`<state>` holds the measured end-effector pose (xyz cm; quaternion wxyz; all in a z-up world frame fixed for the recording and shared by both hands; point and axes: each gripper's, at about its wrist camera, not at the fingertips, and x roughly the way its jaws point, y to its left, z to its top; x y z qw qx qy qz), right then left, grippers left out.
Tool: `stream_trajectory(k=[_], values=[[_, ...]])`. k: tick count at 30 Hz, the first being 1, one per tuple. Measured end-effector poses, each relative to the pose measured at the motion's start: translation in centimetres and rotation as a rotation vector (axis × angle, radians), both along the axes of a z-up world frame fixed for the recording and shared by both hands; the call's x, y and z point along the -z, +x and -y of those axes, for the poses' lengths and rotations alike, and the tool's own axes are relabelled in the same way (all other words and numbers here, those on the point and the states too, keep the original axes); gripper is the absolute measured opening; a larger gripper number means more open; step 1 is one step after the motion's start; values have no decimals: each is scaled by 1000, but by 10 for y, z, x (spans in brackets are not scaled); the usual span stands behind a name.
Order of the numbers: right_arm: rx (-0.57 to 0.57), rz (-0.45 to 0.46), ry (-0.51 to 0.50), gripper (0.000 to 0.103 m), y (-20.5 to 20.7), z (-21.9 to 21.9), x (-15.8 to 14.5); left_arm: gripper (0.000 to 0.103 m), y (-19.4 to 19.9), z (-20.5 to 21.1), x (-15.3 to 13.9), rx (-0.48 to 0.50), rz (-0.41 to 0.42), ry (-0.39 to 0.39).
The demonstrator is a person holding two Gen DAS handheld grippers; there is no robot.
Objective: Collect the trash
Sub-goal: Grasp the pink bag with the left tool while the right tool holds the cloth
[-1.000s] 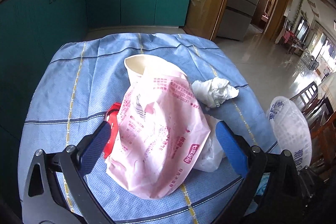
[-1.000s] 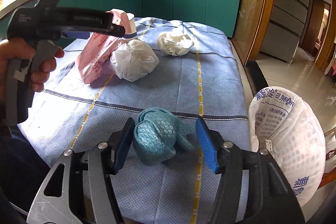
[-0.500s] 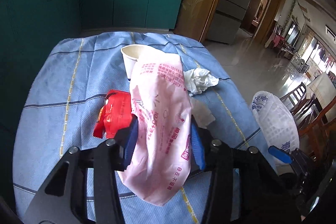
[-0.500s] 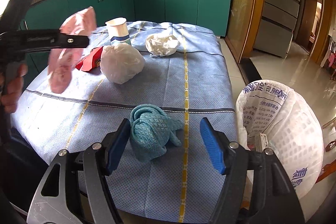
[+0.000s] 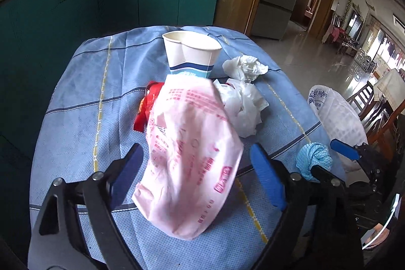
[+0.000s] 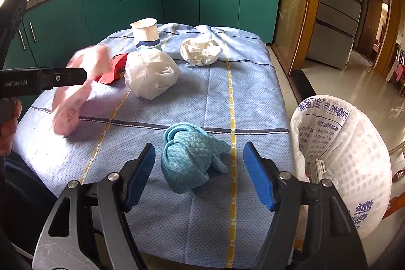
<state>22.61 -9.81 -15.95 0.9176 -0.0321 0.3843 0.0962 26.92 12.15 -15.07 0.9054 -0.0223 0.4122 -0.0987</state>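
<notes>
Left tongs (image 5: 196, 177) stand spread wide, fingers clear of the pink printed bag (image 5: 192, 156) lying between them on the blue-clothed tabletop (image 5: 76, 118). Right tongs (image 6: 200, 175) gape equally wide around a crumpled teal cloth (image 6: 189, 156), not touching it. Beyond lie a red wrapper (image 5: 146, 105), white plastic bag (image 6: 150, 74), paper cup (image 5: 189, 52) and crumpled tissue (image 6: 201, 51). The lined trash basket (image 6: 339, 143) stands beside the tabletop's right edge.

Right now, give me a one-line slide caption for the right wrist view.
Open right tool hovers over a crumpled blue cloth on the blue tablecloth, lined trash basket beside the table.
</notes>
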Motion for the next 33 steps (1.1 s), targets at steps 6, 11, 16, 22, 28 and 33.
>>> stream_trajectory(k=[6, 11, 16, 22, 28, 33], values=[[-37, -1, 36, 71, -2, -4, -4, 92, 3, -8, 3, -37, -23, 8], [-71, 19, 18, 71, -7, -14, -8, 92, 5, -18, 8, -83, -47, 8], [18, 23, -70, 71, 1, -13, -4, 93, 7, -10, 13, -66, -60, 22], [25, 10, -72, 75, 5, -14, 1, 93, 15, 8, 29, -65, -101, 102], [13, 10, -82, 75, 6, -20, 3, 65, 17, 6, 34, -72, -121, 68], [43, 5, -69, 79, 11, -14, 4, 48, 11, -5, 20, -83, -78, -9]])
